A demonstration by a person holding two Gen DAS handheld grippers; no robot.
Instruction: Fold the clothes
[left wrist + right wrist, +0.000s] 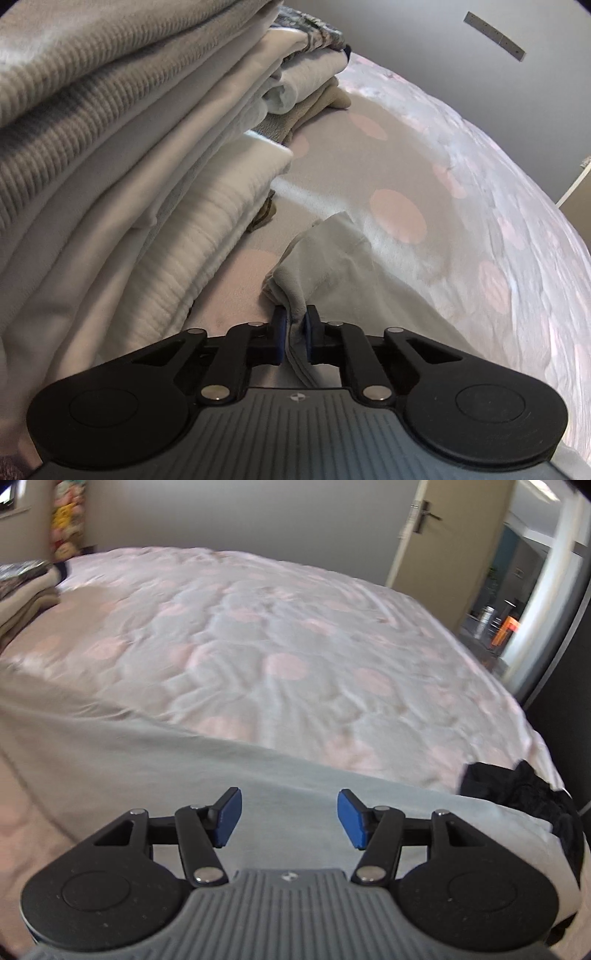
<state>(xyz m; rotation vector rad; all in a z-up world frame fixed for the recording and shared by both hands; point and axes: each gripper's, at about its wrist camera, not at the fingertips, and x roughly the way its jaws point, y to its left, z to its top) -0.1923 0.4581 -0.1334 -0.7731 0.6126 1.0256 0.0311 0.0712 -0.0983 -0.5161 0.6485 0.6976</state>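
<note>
A pale grey-green garment (pixel 325 258) lies on the bed, and my left gripper (pixel 295 325) is shut on a bunched fold of it, which pokes up ahead of the blue pads. In the right wrist view the same pale garment (pixel 184 760) spreads flat across the near part of the bed. My right gripper (pixel 290 818) hovers over that cloth, open, with nothing between its blue pads (pixel 231 818).
A tall stack of folded white and grey clothes (pixel 129 147) stands close on the left. The bedcover (pixel 295 646) is grey with pink dots. A dark garment (pixel 517 786) lies at the bed's right edge. A door (pixel 443 531) stands open beyond.
</note>
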